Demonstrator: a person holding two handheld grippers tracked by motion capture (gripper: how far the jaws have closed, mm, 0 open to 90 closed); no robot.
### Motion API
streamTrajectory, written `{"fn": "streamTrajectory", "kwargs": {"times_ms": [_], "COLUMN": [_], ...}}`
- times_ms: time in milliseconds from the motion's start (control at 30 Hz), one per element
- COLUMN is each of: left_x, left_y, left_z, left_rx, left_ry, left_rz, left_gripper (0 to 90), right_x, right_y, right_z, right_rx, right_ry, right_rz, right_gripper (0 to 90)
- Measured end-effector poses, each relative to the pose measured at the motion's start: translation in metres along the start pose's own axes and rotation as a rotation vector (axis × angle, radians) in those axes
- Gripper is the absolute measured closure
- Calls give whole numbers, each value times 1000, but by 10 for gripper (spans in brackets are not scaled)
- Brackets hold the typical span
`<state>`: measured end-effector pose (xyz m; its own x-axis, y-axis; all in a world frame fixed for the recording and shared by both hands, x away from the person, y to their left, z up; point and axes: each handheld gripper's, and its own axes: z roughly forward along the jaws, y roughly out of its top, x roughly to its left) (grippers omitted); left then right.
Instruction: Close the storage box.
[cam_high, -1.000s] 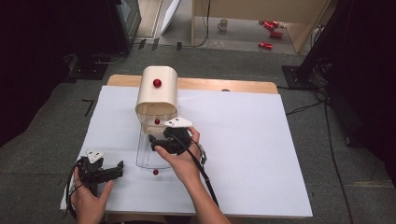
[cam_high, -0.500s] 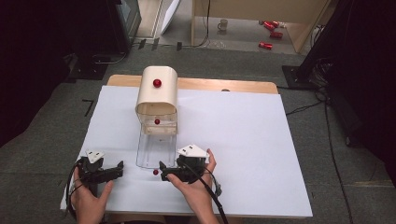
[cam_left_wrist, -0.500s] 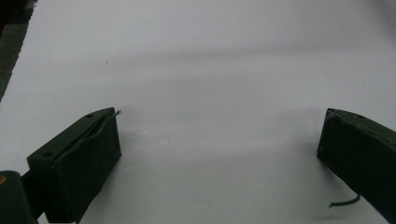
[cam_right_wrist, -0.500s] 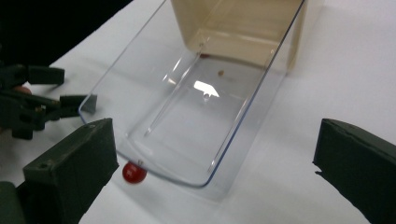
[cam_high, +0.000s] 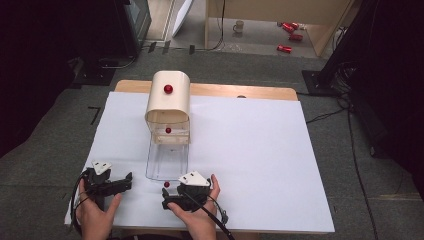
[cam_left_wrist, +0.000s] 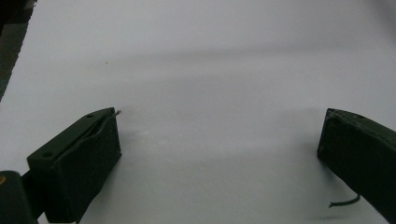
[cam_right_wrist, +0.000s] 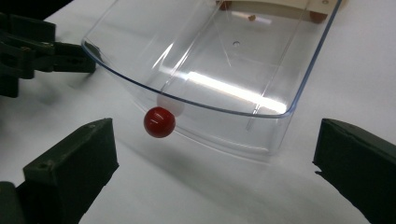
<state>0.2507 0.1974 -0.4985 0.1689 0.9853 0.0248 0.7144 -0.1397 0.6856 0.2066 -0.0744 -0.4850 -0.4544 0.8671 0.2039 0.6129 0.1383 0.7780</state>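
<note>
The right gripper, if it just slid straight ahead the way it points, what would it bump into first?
Probably the red knob on the front of the clear drawer. It sits just beyond the right gripper, whose jaws stand wide open, slightly toward one jaw. Depth is hard to judge.

Clear drawer (cam_high: 167, 159) juts from cream box (cam_high: 168, 102) mid-desk, red knob (cam_right_wrist: 159, 122) just ahead of right tongs (cam_right_wrist: 212, 163). Desk (cam_high: 250, 150) right half open. Bare sheet ahead of left tongs (cam_left_wrist: 217, 154).
</note>
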Motion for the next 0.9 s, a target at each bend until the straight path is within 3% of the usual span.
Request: {"fn": "streamTrajectory", "kwargs": {"times_ms": [100, 133, 200, 267, 467, 567, 700, 900], "left_x": [0, 0, 0, 0, 0, 0, 0, 0], "left_y": [0, 0, 0, 0, 0, 0, 0, 0], "left_z": [0, 0, 0, 0, 0, 0, 0, 0], "left_rx": [0, 0, 0, 0, 0, 0, 0, 1], "left_ry": [0, 0, 0, 0, 0, 0, 0, 0], "left_rz": [0, 0, 0, 0, 0, 0, 1, 1], "left_gripper": [0, 0, 0, 0, 0, 0, 0, 0], "right_x": [1, 1, 2, 5, 11, 14, 12, 16], "right_y": [-2, -4, -6, -9, -14, -16, -19, -24], "right_z": [3, 6, 8, 9, 13, 10, 6, 3], "right_rx": [-1, 9, 19, 19, 23, 8, -5, -11], "right_ry": [-29, -49, -55, -67, -97, -127, -120, -107], "right_rz": [12, 39, 49, 31, 35, 37, 60, 53], "right_gripper": [0, 0, 51, 130, 183, 325, 425, 552]}}
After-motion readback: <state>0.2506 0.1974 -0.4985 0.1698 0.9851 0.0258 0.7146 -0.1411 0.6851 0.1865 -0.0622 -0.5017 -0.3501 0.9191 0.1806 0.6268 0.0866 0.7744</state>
